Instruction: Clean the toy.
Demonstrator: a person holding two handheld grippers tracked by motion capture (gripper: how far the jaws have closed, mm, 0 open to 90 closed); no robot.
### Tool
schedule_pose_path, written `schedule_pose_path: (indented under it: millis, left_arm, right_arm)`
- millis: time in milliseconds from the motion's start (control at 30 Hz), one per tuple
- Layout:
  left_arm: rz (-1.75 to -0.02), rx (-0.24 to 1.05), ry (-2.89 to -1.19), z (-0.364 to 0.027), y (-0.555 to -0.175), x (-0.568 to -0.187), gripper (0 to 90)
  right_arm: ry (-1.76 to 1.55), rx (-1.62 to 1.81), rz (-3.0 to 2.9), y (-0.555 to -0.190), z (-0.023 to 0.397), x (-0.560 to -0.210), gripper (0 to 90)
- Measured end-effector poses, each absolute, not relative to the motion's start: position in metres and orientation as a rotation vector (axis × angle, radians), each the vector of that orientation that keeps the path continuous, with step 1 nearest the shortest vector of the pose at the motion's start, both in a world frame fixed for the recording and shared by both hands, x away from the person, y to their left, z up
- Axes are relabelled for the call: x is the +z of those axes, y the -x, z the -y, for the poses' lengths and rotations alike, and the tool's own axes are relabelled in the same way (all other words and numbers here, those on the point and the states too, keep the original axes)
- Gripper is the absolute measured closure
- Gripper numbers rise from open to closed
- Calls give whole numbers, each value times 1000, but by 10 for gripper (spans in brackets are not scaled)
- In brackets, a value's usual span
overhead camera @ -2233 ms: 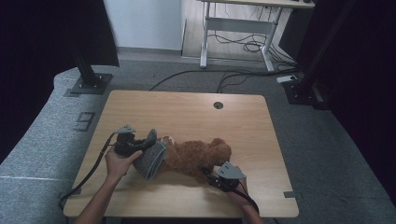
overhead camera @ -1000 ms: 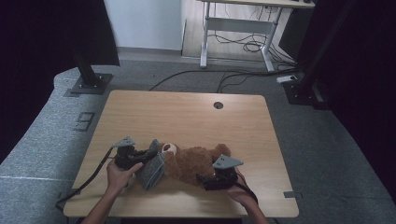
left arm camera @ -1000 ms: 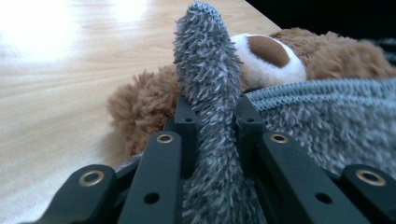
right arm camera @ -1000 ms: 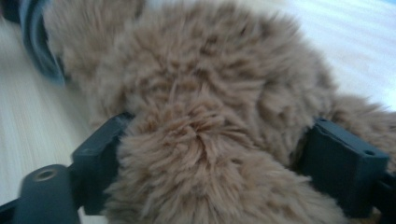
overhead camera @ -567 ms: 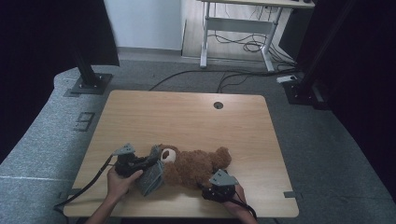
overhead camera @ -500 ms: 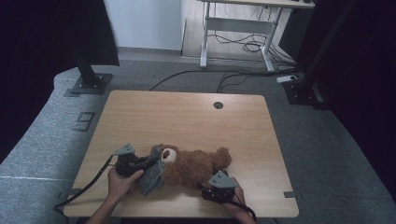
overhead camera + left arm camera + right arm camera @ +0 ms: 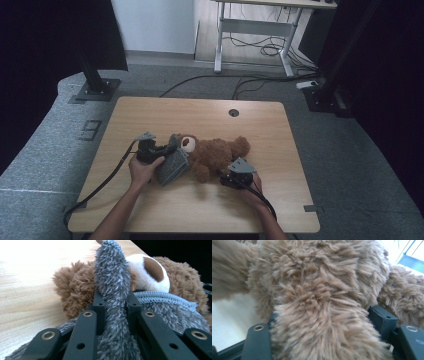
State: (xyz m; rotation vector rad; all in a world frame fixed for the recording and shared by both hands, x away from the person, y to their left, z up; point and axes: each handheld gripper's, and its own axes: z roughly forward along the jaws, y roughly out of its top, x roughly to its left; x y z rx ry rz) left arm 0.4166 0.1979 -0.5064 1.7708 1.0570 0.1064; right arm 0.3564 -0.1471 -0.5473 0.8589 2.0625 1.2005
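The left forearm comes in from about 7 o'clock of the high view and the left hand [image 7: 142, 170] wraps the body of the left hand-held gripper [image 7: 167, 150], which points level toward 3 o'clock, its cable trailing back toward 7 o'clock across the wooden surface [image 7: 210, 115]. In the left gripper view its jaws are clenched on a fold of grey fleece garment [image 7: 112, 290], pinched tight between the two black fingertips [image 7: 98, 302]; the garment's ribbed hem lies against the bear's face.

The right forearm enters from about 5 o'clock, and the right hand [image 7: 252, 192] holds the right hand-held gripper [image 7: 222, 179] pointing toward 10 o'clock at the toy's lower end. Its jaws have just been closing, and in the right gripper view a furry brown limb sits between them with the pads pressing into its sides, so it is grasping that limb.

The brown teddy bear [image 7: 217, 152] lies on its back near the middle of the surface, a little toward the person's edge, head toward 9 o'clock and legs toward 3 to 4 o'clock. The grey garment covers its head end, just beside the left hand.

No brand, label or readable writing can be made out on the bear, garment or grippers.
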Motion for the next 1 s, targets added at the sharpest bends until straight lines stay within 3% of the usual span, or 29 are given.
schedule_pose_path:
  millis: [233, 567, 1000]
  left_arm:
    - [-1039, 107, -1763, -208, -406, -502, 749]
    - [-1054, 103, -1882, -246, -377, -491, 745]
    - [-1126, 91, -2090, -275, -337, -515, 639]
  right_arm:
    - [-846, 1195, -2048, -355, 150, -548, 243]
    - [-871, 1172, -2032, -346, 160, -548, 234]
    - [-871, 1194, -2016, -343, 162, -544, 234]
